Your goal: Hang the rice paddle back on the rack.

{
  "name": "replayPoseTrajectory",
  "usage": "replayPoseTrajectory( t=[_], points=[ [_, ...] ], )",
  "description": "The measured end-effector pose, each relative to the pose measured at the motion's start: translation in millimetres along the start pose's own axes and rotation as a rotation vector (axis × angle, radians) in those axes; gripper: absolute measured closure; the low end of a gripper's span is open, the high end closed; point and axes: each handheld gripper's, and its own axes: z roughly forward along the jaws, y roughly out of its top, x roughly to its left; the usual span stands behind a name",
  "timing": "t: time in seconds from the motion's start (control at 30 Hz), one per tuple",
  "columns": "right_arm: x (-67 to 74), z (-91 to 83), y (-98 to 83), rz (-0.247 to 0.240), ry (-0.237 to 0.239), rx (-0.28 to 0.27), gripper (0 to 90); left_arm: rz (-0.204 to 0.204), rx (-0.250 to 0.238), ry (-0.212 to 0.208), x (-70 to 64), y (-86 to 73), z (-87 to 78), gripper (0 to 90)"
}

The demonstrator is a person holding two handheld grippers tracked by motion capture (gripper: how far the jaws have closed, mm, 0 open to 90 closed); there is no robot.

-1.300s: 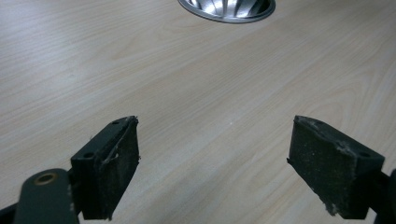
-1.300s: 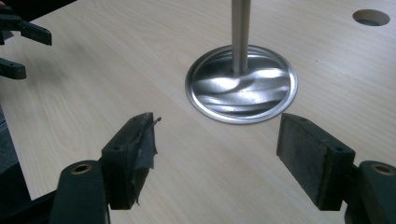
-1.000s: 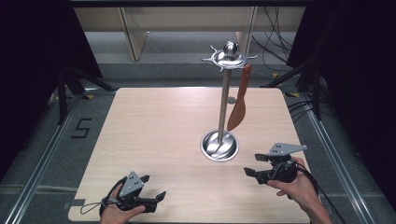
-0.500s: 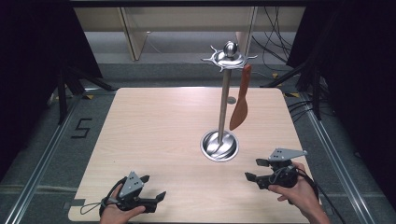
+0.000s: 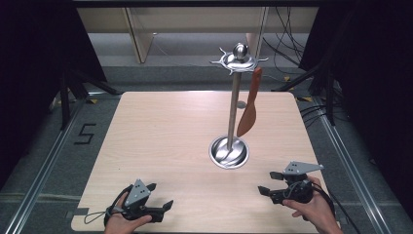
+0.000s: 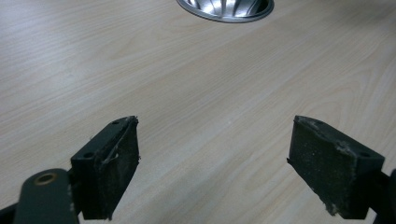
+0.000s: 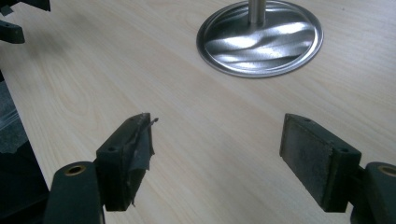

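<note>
Both claws spread, empty: left claw (image 5: 158, 207), right claw (image 5: 271, 183) low over tabletop (image 5: 160, 136). Spatula (image 5: 248, 109) hangs from stand (image 5: 234, 102), well apart. Risk: clumsy reach swings spatula off or tips stand.

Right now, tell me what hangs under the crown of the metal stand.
An orange spatula hangs from one hook of the crown, blade down, above the table beside the round base. Its hanging hole is too small to see.

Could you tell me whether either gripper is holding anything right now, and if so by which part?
Nothing is held. The left gripper and the right gripper both stand open over bare table.
</note>
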Motion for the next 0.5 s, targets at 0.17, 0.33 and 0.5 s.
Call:
replayPoseTrajectory(
  t=[0.17, 0.33, 0.5],
  points=[
    [2.7, 0.0, -4.9, 0.007, 0.009, 0.005, 26.4, 0.000, 0.000, -0.001, 0.1, -0.1, 0.1, 15.4],
    [4.7, 1.0, -8.6, 0.011, 0.027, -0.012, 26.2, -0.019, -0.002, 0.000, -1.0, -0.4, 0.4, 15.4],
    [6.1, 0.0, -12.9, 0.027, 0.013, 0.003, 26.1, -0.014, -0.004, -0.008, -0.4, -0.5, 0.7, 15.4]
  ],
)
